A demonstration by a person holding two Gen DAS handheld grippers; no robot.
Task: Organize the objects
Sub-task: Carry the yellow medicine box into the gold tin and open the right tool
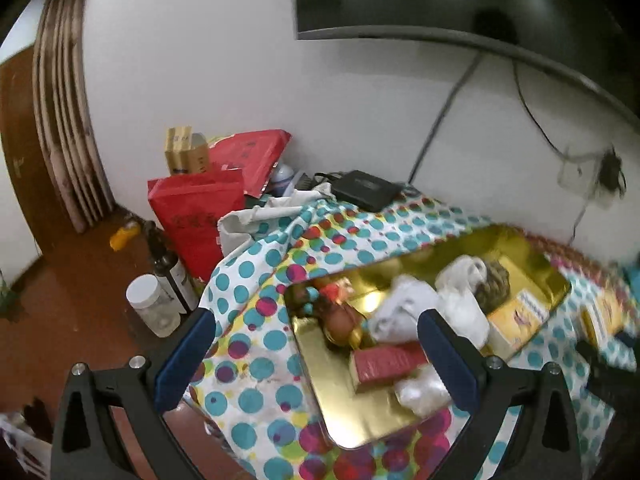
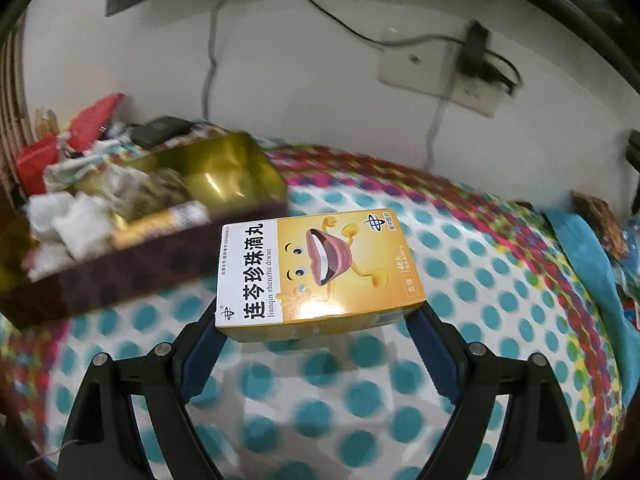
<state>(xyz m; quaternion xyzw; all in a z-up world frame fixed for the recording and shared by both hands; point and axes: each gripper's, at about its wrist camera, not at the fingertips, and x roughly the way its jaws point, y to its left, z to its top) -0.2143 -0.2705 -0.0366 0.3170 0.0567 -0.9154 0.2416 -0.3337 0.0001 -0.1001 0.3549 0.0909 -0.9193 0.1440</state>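
Note:
A gold-lined tin box (image 1: 340,400) sits on the polka-dot cloth, holding a red packet (image 1: 386,362), white wads (image 1: 460,308), a brown round thing (image 1: 340,320) and a yellow box (image 1: 520,316). My left gripper (image 1: 316,344) is open and empty above the tin's near left corner. My right gripper (image 2: 316,320) is shut on a yellow medicine box (image 2: 320,268) and holds it above the cloth, to the right of the tin (image 2: 236,168). In the left wrist view that held box (image 1: 604,314) shows at the right edge.
Red bags (image 1: 196,220), cardboard cartons (image 1: 186,152), a dark bottle (image 1: 172,272) and a white-lidded jar (image 1: 154,304) stand by the wall at the left. A black device (image 1: 366,190) lies at the table's back. A wall socket with cables (image 2: 444,68) is behind; blue cloth (image 2: 580,248) lies at the right.

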